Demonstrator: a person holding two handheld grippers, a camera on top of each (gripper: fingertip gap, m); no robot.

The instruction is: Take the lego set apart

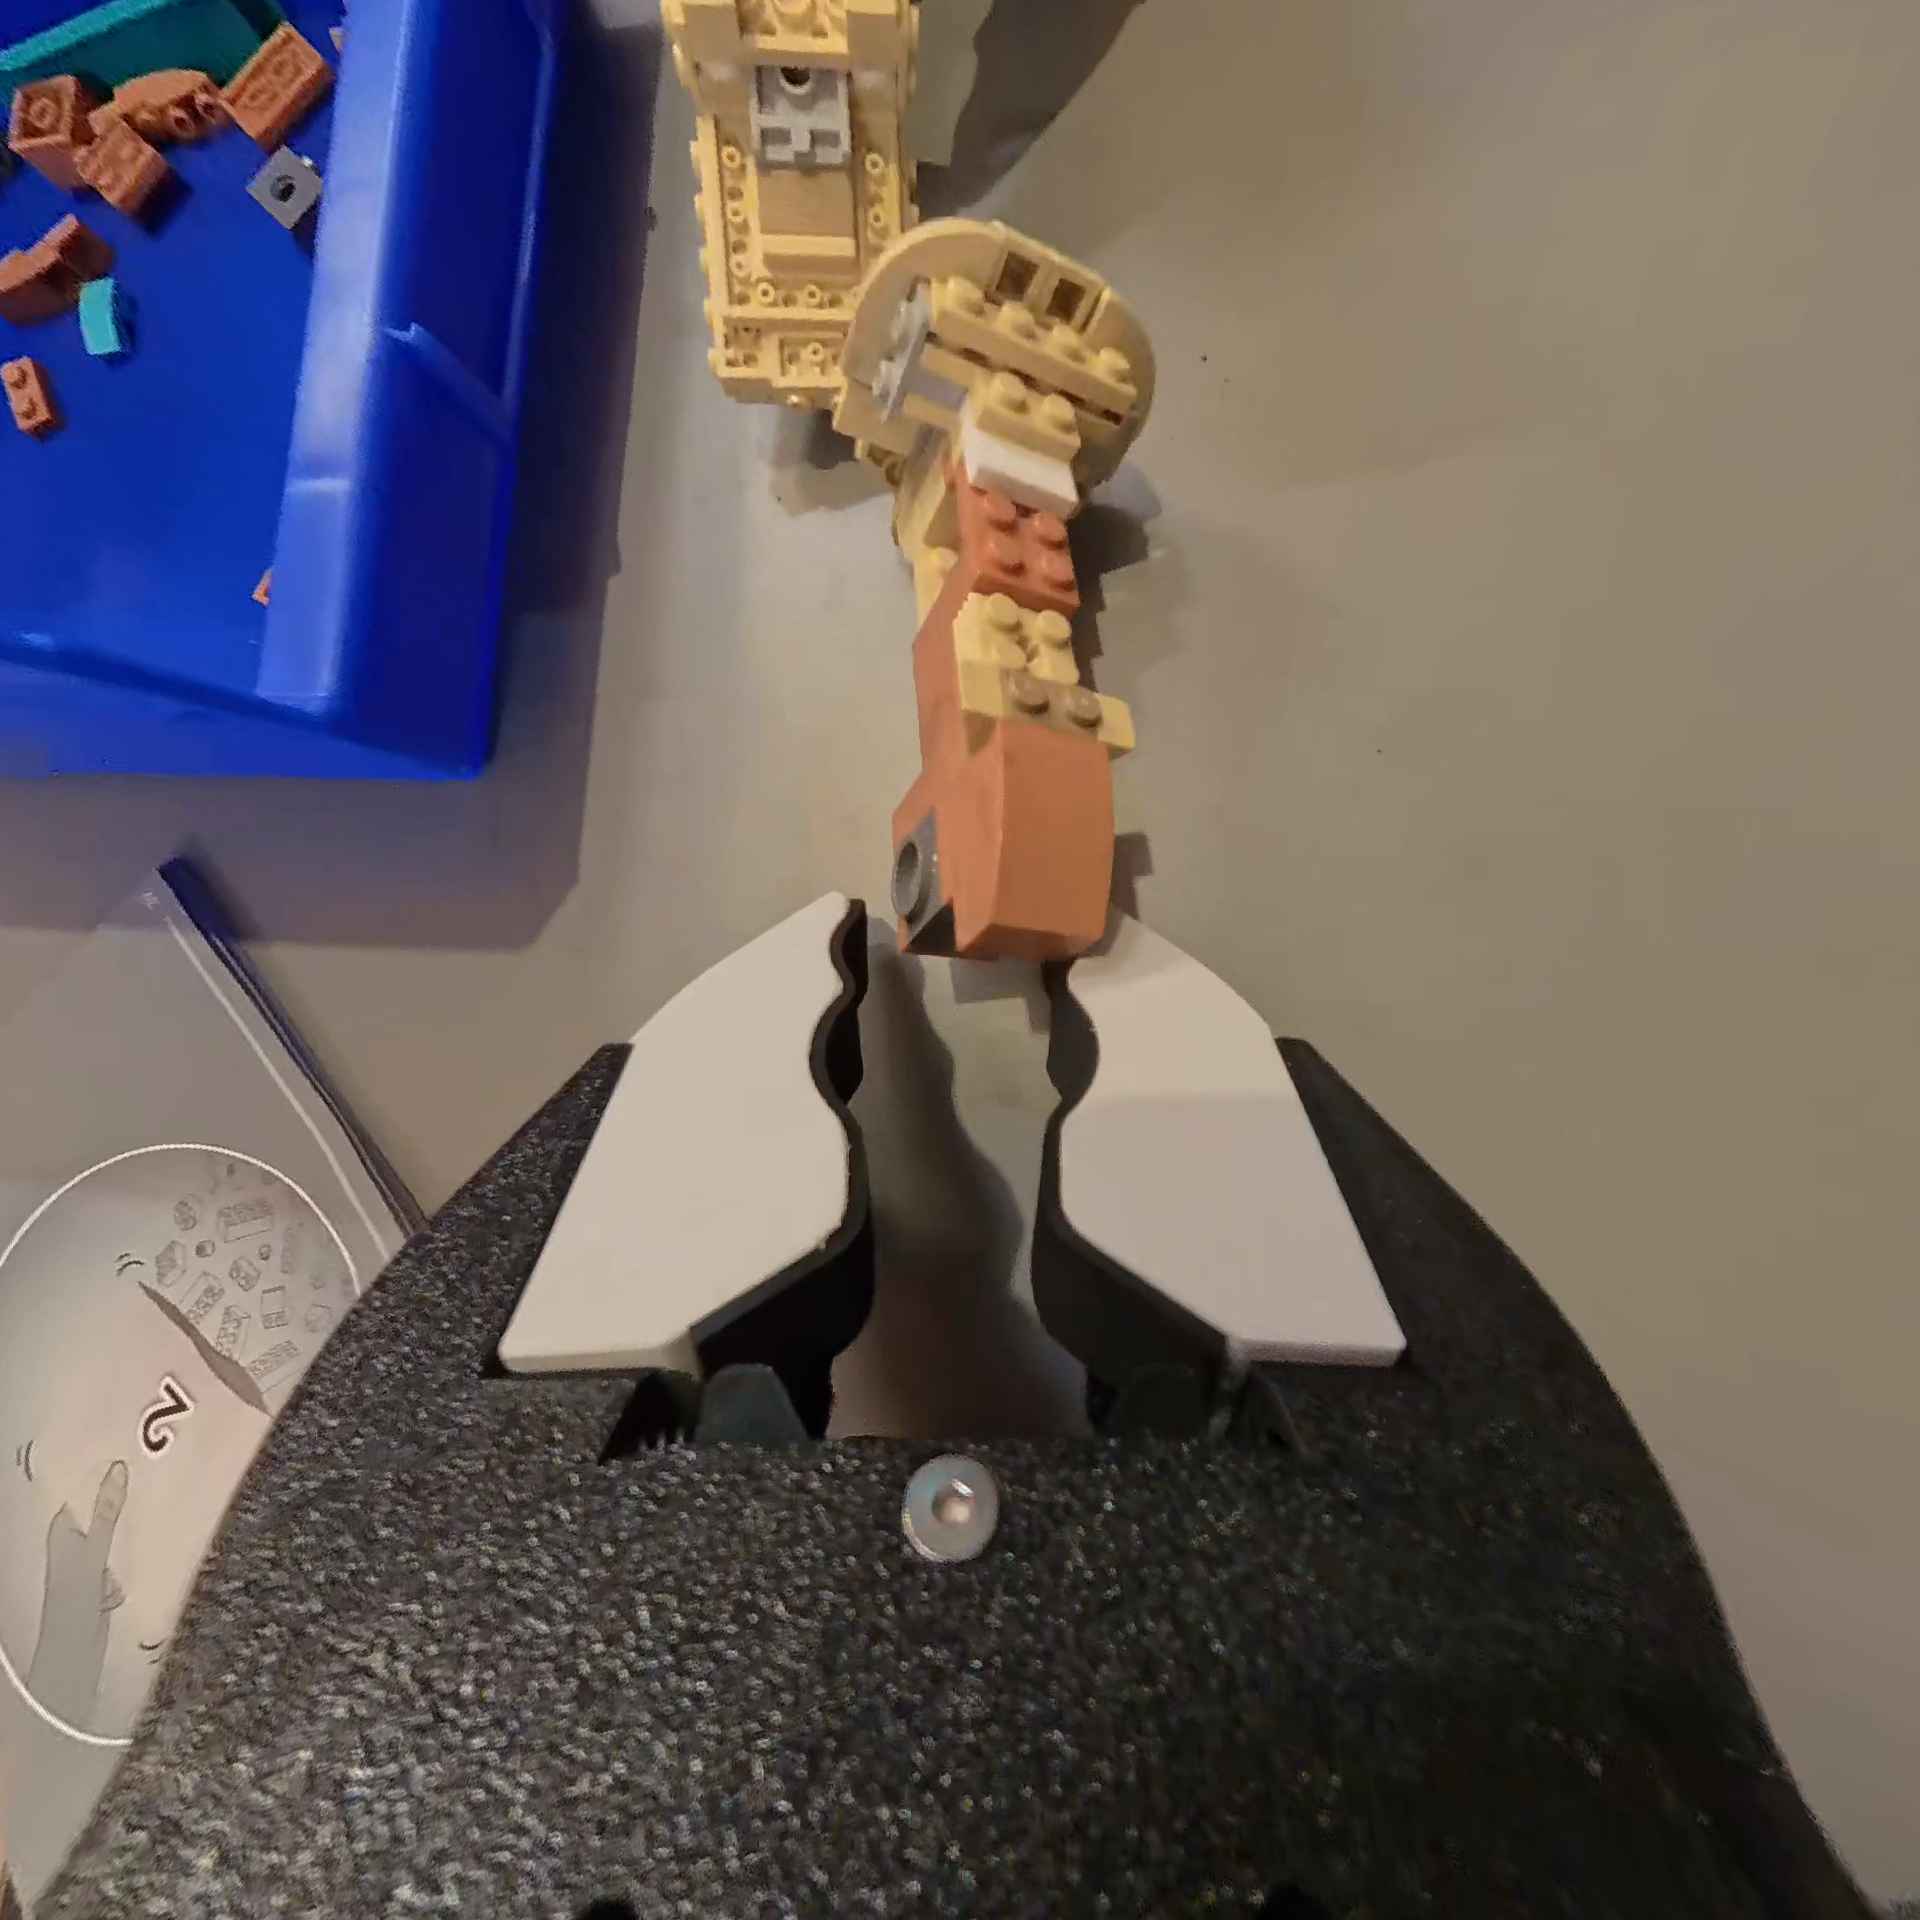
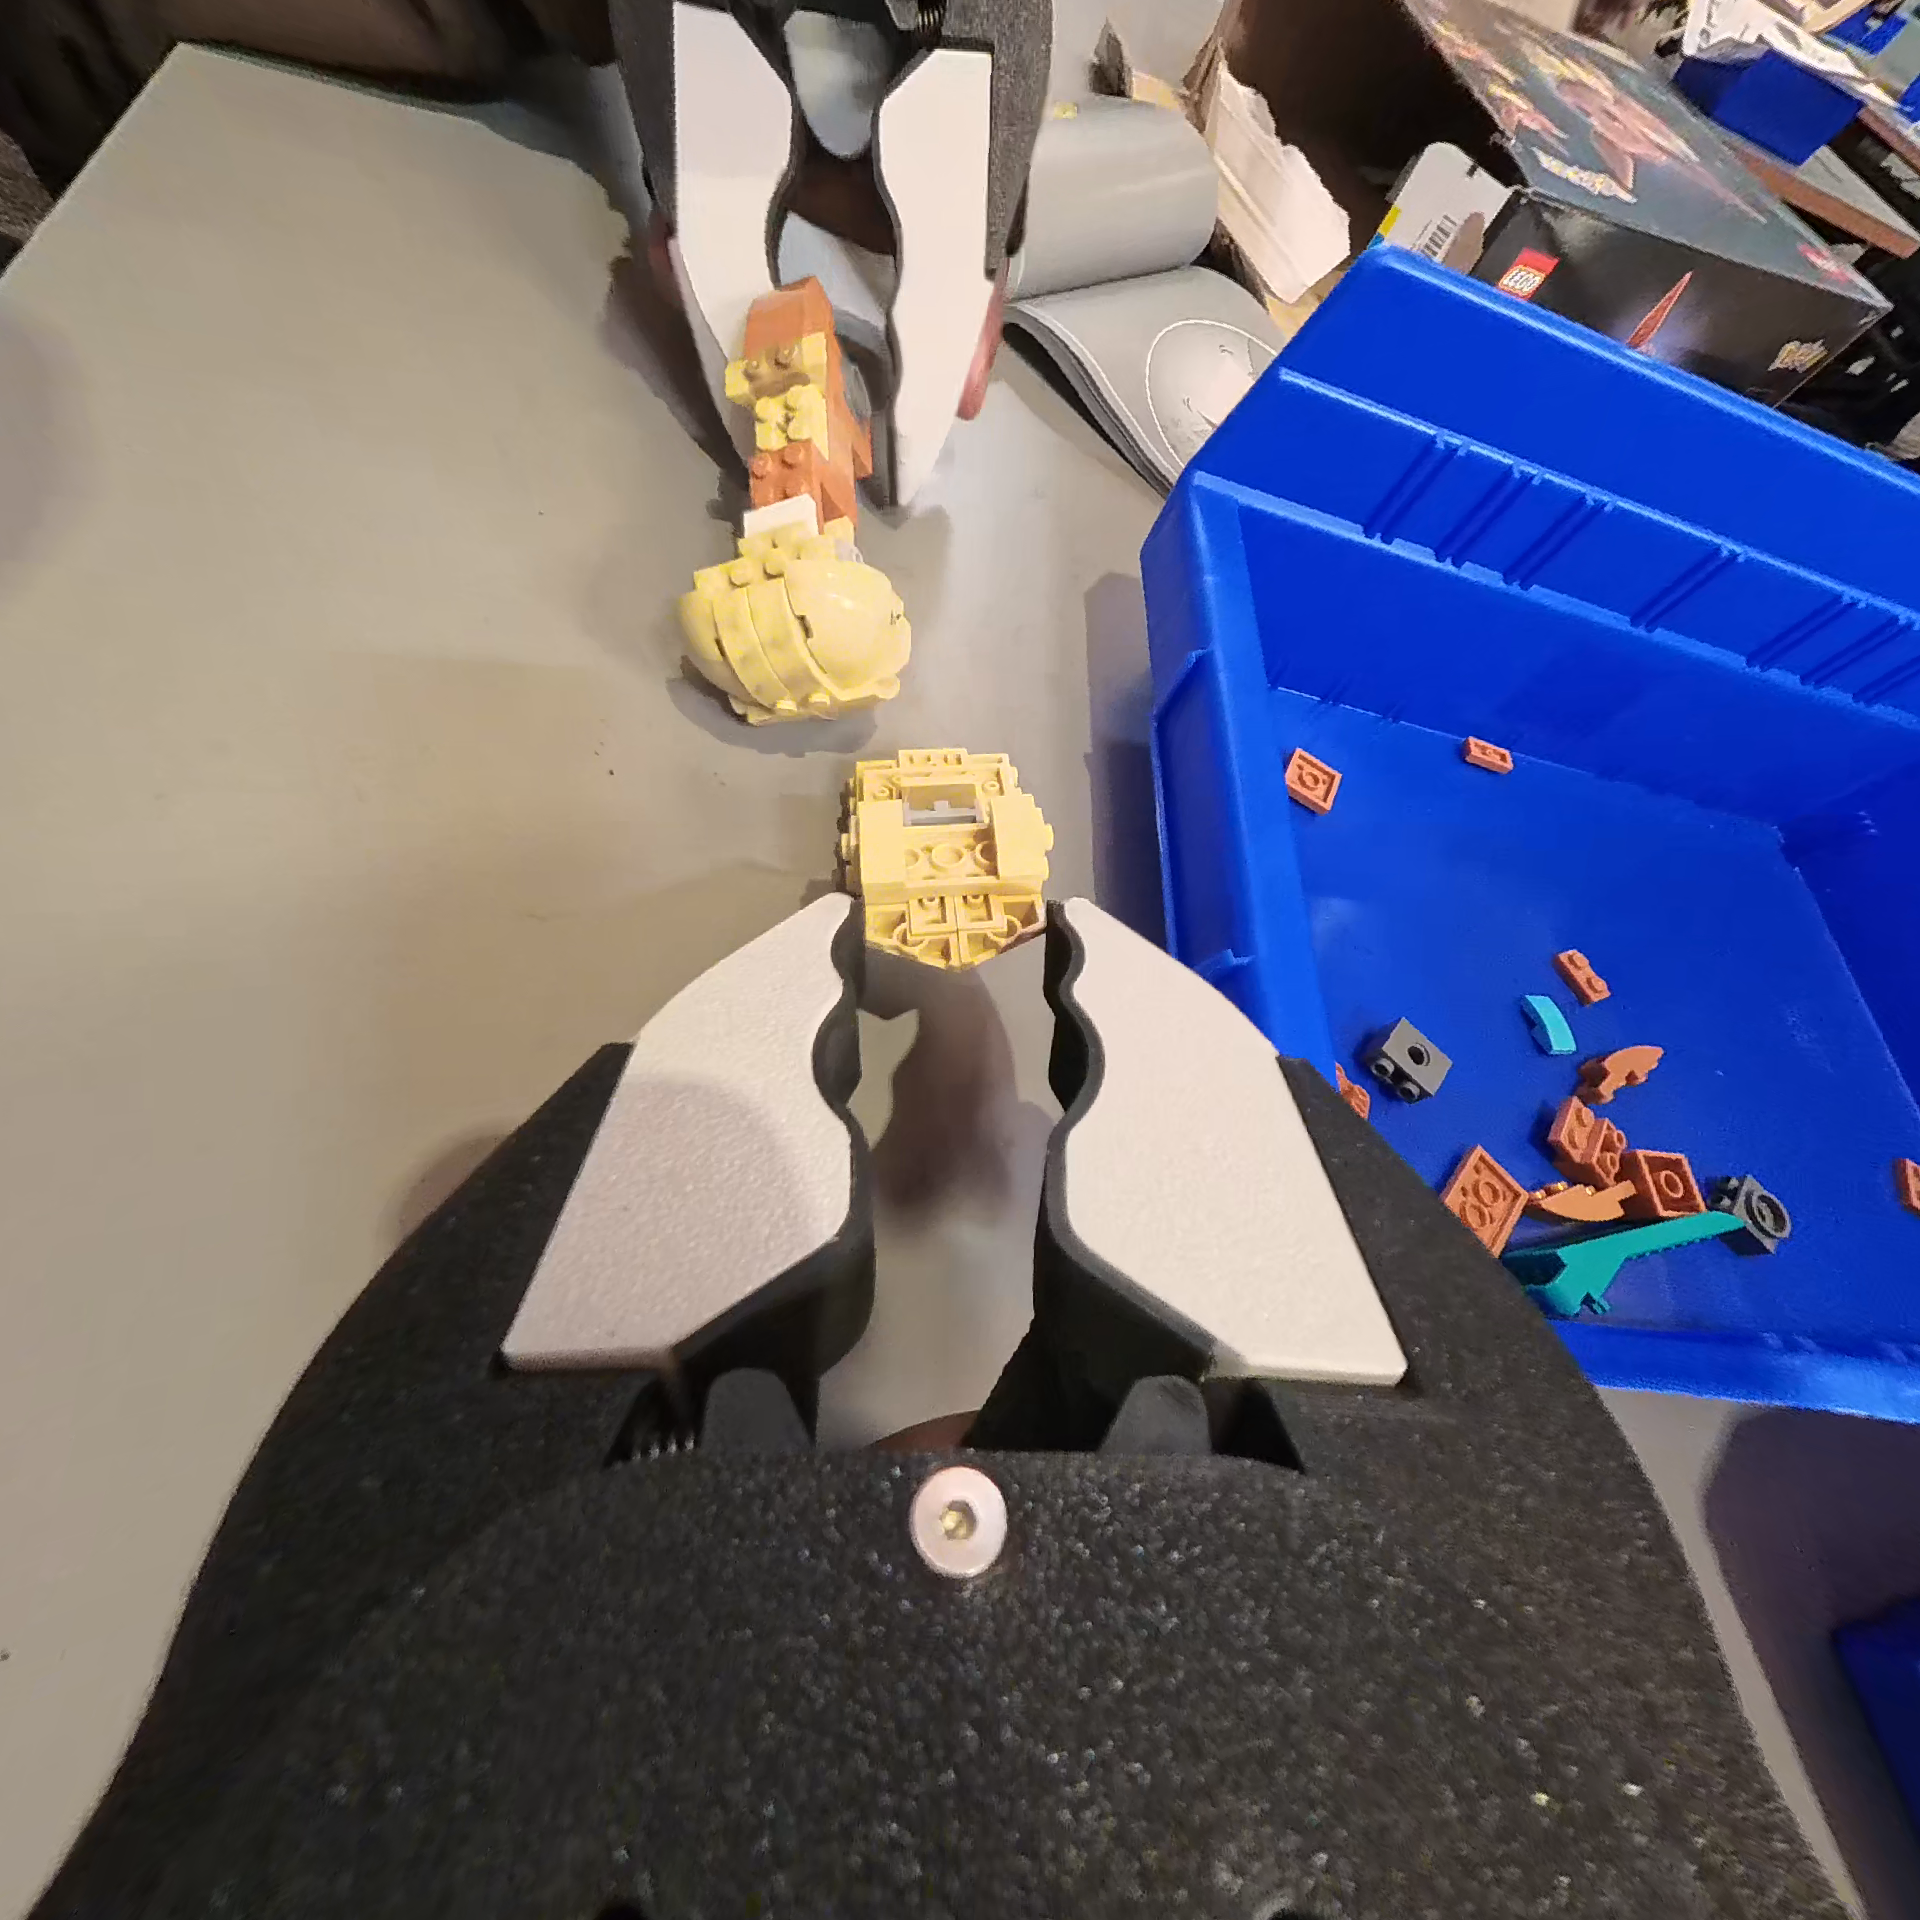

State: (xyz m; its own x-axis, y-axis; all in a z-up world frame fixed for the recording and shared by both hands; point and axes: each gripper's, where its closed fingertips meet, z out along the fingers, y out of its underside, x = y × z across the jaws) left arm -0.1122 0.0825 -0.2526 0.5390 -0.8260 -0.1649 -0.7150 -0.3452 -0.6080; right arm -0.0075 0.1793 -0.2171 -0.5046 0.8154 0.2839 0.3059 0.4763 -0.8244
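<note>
The right claw (image 2: 951,920) grips the tan brick block (image 2: 940,857) by its flat sides; the left claw (image 1: 961,940) stands open around the brown-and-tan brick model (image 1: 1013,727), a light, rigid assembly likely to snap at its joints.

At frame centre, the right tool (image 2: 951,914) clamps a tan brick-built block (image 2: 940,862) on the grey worktop (image 2: 312,727); a blue plastic bin (image 2: 1455,582) sits right.

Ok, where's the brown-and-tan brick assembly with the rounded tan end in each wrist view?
Left wrist view: brown-and-tan assembly runs up the centre from the left gripper's fingertips.
Right wrist view: upper centre, brown end between the far gripper's fingers.
Shared landmark: blue bin.
</note>
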